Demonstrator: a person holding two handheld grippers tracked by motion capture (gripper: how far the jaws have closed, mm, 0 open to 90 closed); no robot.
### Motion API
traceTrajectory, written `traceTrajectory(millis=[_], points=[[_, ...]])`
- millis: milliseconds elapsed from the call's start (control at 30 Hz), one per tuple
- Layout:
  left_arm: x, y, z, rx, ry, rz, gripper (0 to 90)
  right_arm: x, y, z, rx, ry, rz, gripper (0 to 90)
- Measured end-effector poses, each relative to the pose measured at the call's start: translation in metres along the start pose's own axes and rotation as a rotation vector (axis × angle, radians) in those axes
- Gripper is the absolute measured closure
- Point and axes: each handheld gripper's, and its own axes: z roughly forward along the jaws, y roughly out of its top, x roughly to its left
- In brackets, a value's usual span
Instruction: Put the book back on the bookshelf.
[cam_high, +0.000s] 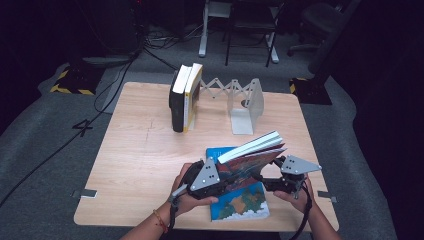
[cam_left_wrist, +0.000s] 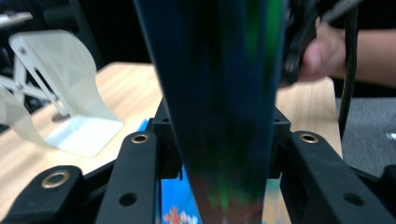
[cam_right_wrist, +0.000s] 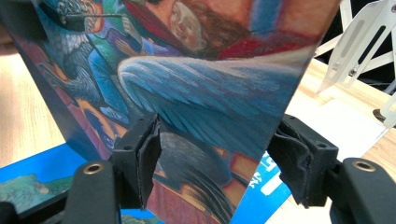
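From above, the left gripper (cam_high: 220, 176) clamps the painted book (cam_high: 252, 159) tilted above a glossy blue book (cam_high: 240, 202); its own view shows the dark spine (cam_left_wrist: 219, 93) pinched between both jaws; the right gripper (cam_right_wrist: 219, 163) stands apart around the cover's corner.

Glossy paper cover on painted book (cam_right_wrist: 196, 84); light wood-grain bench (cam_high: 145, 150); matt white metal bookend (cam_high: 247, 107); matt black plastic grippers.
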Motion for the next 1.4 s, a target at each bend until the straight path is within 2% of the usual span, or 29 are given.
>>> traceTrajectory(millis=[133, 200, 267, 567, 700, 833, 933, 1000, 1067, 1133, 1300, 1400], points=[[0.002, 0.010, 0.001, -0.010, 0.012, 0.003, 59.7, 0.000, 0.000, 0.001, -0.001, -0.005, 0.005, 35.8], [0.004, 0.013, 0.002, -0.013, 0.017, -0.004, 63.4, 0.000, 0.001, 0.002, 0.000, -0.007, 0.006, 35.6], [0.005, 0.013, 0.002, -0.012, 0.013, -0.004, 68.1, 0.000, 0.001, 0.002, 0.003, -0.007, 0.007, 35.5], [0.011, 0.014, 0.002, 0.000, 0.008, -0.042, 71.6, 0.002, 0.003, 0.002, 0.017, -0.020, 0.006, 33.7], [0.015, 0.013, 0.001, -0.005, 0.011, -0.061, 72.1, -0.002, -0.002, -0.007, 0.050, -0.011, -0.001, 30.8], [0.020, 0.010, -0.002, -0.014, 0.017, -0.083, 73.2, -0.012, -0.009, -0.017, 0.065, -0.025, 0.036, 29.9], [0.025, 0.008, -0.007, -0.026, 0.036, -0.103, 73.8, -0.026, -0.024, -0.031, 0.099, -0.074, 0.084, 30.1], [0.028, 0.006, -0.010, -0.033, 0.046, -0.115, 73.8, -0.028, -0.027, -0.033, 0.110, -0.083, 0.087, 30.2], [0.031, 0.004, -0.013, -0.035, 0.059, -0.121, 73.9, -0.035, -0.042, -0.038, 0.151, -0.119, 0.116, 30.5], [0.036, 0.002, -0.017, -0.040, 0.080, -0.136, 74.0, -0.040, -0.050, -0.039, 0.166, -0.127, 0.142, 30.5], [0.042, 0.001, -0.023, -0.041, 0.117, -0.145, 74.0, -0.048, -0.061, -0.037, 0.199, -0.161, 0.160, 30.6], [0.048, -0.002, -0.032, -0.049, 0.160, -0.151, 74.1, -0.051, -0.068, -0.034, 0.228, -0.174, 0.170, 30.5]])
